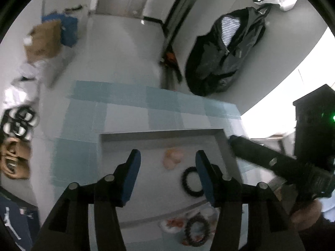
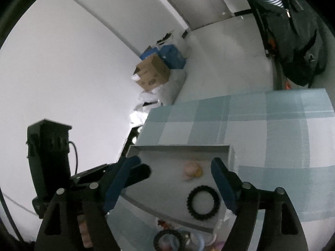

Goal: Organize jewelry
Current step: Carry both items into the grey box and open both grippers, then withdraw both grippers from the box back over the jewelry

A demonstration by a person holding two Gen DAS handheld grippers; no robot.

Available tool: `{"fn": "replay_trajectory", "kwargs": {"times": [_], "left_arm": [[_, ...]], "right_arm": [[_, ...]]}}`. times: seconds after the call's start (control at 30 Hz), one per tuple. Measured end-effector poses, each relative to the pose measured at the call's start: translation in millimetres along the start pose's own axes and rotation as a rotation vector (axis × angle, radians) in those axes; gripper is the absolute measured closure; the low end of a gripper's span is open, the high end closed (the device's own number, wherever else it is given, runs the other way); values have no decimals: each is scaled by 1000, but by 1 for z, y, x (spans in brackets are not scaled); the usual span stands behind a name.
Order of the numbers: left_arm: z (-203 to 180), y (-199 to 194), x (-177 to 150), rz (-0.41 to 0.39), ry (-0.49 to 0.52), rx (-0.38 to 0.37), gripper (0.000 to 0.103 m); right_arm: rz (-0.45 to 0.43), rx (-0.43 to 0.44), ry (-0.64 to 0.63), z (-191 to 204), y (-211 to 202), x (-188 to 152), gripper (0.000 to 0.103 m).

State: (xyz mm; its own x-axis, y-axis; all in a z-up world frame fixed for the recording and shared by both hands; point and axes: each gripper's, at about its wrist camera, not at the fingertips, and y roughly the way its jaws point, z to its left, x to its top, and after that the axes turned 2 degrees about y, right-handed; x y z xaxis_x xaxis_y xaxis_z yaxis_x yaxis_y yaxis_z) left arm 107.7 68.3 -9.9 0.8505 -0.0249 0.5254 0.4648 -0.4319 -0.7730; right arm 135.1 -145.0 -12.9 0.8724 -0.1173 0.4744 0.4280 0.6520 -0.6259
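Jaws of both the left gripper point(image 1: 168, 163) and right gripper point(image 2: 174, 172) stand spread over the grey tray point(image 2: 180, 148); the black bracelet point(image 2: 203, 202) lies between them, untouched.

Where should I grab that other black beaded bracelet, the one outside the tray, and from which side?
Probably across one side of the band, from above. The black bracelet lies flat among other small pieces just outside the near wall of the tray, so one finger inside the loop and one outside should pinch a single strand. The right gripper stands open above the tray.
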Motion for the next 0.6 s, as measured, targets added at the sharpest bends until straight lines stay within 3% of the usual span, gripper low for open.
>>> {"fn": "replay_trajectory", "kwargs": {"times": [0.17, 0.23, 0.3, 0.5, 0.6], "left_arm": [[3, -22, -11, -78, -17, 58, 52], [3, -24, -15, -94, -20, 101, 40], [1, -28, -20, -121, -10, 184, 37], [-3, -40, -33, -176, -21, 209, 36], [-11, -38, -39, -150, -9, 210, 34]], "right_arm": [[-50, 0, -35, 4, -25, -3, 13], [-74, 3, -52, 6, -36, -6, 9], [-97, -10, -64, 7, -45, -9, 5], [-146, -24, -69, 3, -71, -18, 0], [-149, -67, -116, 5, -79, -24, 0]]}}
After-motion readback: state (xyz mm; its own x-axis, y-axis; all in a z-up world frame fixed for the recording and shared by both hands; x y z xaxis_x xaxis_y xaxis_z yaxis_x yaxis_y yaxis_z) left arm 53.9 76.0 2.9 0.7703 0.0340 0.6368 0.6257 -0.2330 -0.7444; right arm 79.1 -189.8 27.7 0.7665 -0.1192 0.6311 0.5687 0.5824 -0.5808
